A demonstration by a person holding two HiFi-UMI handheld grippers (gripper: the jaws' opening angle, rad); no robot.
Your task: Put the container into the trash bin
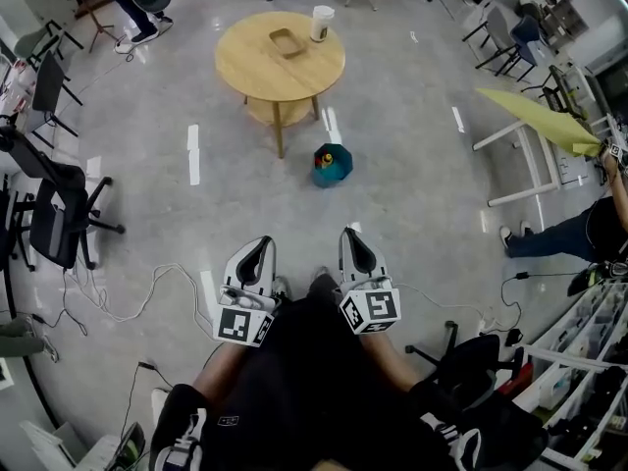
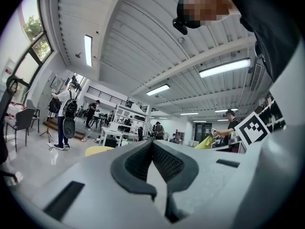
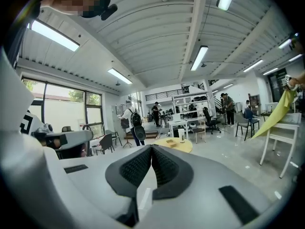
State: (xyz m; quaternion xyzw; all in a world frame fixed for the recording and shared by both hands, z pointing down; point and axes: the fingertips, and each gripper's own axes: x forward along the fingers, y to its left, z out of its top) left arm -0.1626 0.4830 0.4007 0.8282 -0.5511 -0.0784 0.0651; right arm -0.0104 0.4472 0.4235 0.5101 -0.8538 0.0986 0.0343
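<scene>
A shallow brown container lies on the round wooden table far ahead, beside a white cup. A small teal trash bin stands on the floor just in front of the table, to its right. My left gripper and right gripper are held side by side close to the person's body, well short of the bin. Both are shut with nothing in them. The right gripper view looks over its shut tips at the table, the container and the cup. In the left gripper view the gripper is also shut, and only the table's edge shows.
Black office chairs stand at the left, and cables trail over the floor beside the person's legs. A white desk with a yellow sheet and a person's leg are at the right. Shelving fills the lower right.
</scene>
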